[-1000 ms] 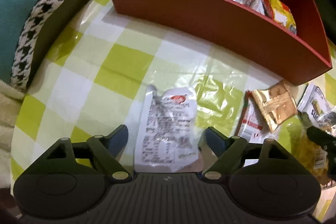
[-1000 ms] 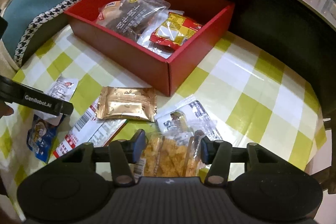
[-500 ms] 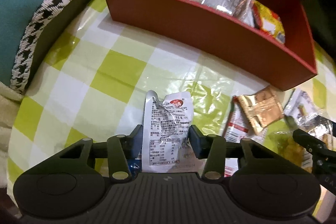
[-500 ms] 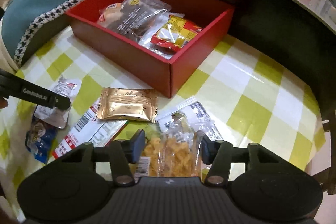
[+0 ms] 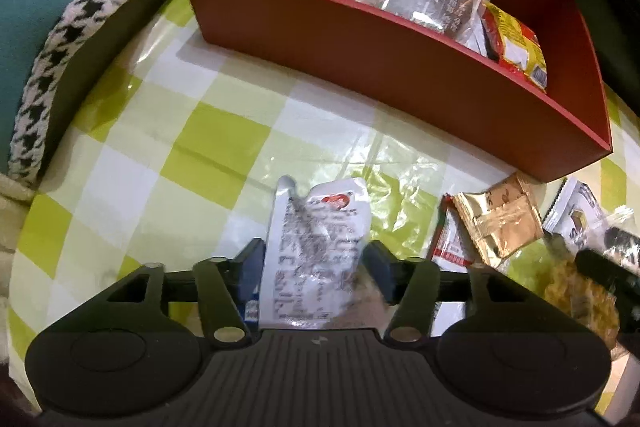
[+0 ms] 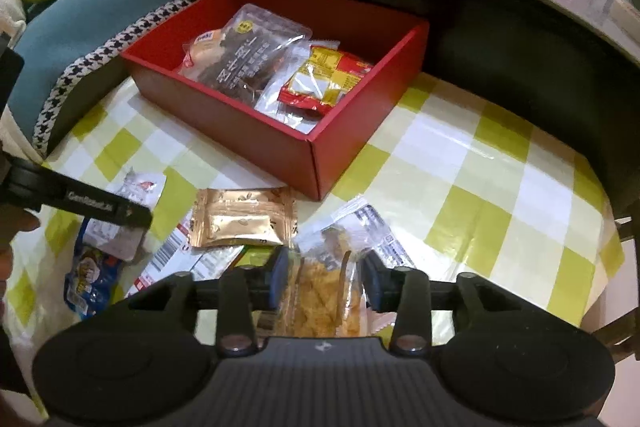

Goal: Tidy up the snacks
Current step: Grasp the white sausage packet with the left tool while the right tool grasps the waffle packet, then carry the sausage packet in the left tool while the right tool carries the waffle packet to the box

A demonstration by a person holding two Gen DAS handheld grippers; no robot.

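A red box (image 5: 400, 67) (image 6: 352, 131) sits at the back of the checked table and holds several snack packets. My left gripper (image 5: 312, 263) is shut on a white printed snack packet (image 5: 316, 235), held just above the table; it also shows in the right wrist view (image 6: 140, 187). My right gripper (image 6: 324, 271) is shut on a clear bag of yellow crisps (image 6: 320, 303), lifted a little over the cloth. A gold packet (image 5: 500, 223) (image 6: 240, 223) lies in front of the box.
A white and red packet (image 6: 172, 259), a blue packet (image 6: 88, 279) and a white printed packet (image 6: 376, 227) lie on the green checked cloth (image 6: 480, 187). A houndstooth-edged cushion (image 5: 48, 67) is at the left. A dark shelf (image 6: 520, 27) rises behind the box.
My left gripper closed on the white packet and lifted it. My right gripper closed tighter on the crisps bag and rose slightly towards the box.
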